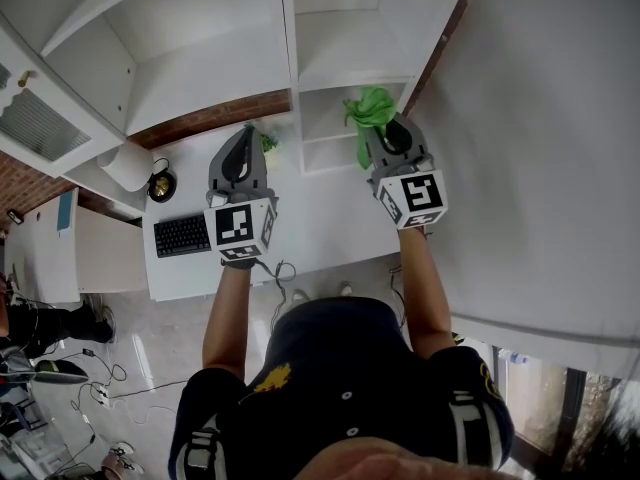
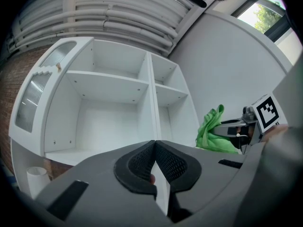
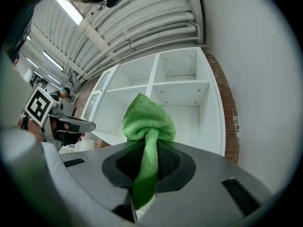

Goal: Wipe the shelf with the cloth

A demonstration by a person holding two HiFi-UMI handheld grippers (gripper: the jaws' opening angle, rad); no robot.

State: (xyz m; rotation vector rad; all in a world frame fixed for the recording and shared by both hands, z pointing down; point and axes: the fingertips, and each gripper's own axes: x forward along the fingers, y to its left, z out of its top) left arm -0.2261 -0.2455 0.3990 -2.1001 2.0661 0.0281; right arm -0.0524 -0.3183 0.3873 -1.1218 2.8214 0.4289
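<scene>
A green cloth [image 3: 147,119] is bunched up and pinched between the jaws of my right gripper [image 3: 149,148], with one end hanging down. In the head view the right gripper [image 1: 384,131] holds the cloth [image 1: 370,108] at the mouth of the lower right compartment of the white shelf unit [image 1: 350,48]. My left gripper [image 1: 241,154] hovers to the left in front of the shelf, shut with nothing in it. In the left gripper view the left gripper [image 2: 154,144] faces the shelf [image 2: 113,86], with the cloth [image 2: 215,132] at the right.
Below the shelf, a white desk [image 1: 320,238] carries a black keyboard [image 1: 182,235], a paper roll [image 1: 127,166] and a round dark object [image 1: 161,184]. A plain white wall [image 1: 540,118] runs along the right. A slatted cabinet door [image 1: 35,123] stands at the left.
</scene>
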